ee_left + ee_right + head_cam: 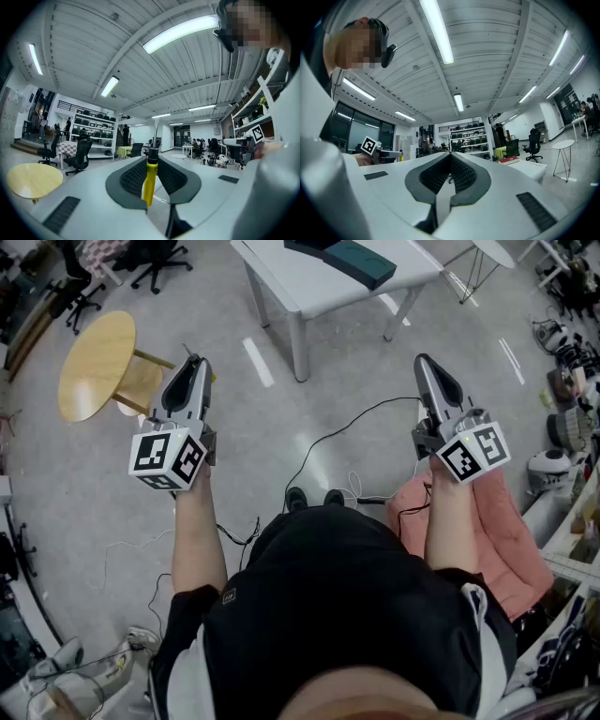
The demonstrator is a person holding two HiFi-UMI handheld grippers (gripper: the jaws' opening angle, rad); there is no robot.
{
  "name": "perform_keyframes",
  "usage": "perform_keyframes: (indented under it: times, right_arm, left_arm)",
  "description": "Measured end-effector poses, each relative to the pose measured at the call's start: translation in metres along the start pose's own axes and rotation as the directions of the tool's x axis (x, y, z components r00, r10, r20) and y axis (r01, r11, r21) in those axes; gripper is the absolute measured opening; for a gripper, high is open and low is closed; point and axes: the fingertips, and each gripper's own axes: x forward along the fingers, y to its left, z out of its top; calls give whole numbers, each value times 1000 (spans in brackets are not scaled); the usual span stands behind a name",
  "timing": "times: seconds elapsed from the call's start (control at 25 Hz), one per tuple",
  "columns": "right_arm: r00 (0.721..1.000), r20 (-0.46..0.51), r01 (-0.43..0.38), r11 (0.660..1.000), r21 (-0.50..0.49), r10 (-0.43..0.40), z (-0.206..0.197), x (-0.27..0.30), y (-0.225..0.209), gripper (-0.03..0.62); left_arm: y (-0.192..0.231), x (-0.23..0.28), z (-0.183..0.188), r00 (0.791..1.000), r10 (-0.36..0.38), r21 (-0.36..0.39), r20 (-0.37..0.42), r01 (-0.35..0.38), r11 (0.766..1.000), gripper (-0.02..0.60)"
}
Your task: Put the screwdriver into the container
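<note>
While the left gripper [193, 362] clamps a yellow-handled screwdriver [149, 182], its thin tip is indistinct; right gripper [451, 154] closed, empty.

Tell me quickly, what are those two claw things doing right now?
Left gripper shut on yellow screwdriver. Right gripper shut, empty. No container clearly in view.

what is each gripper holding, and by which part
The left gripper is shut on the screwdriver, gripping its yellow handle. The right gripper is shut with nothing between its jaws.
</note>
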Motion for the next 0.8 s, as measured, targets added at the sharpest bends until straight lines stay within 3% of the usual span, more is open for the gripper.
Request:
perform_keyframes:
  times: [0.4, 0.8]
  right_arm:
    - [1000, -4, -8, 1000, 10, 8, -6, 8, 5, 29]
    - [995, 2, -102, 995, -16, 102, -6, 46, 60, 29]
  left_arm:
    - [7, -5, -8, 1000, -2, -2, -10, 2, 1000, 81]
    - [59, -32, -19, 1000, 23, -29, -5, -24, 999, 81]
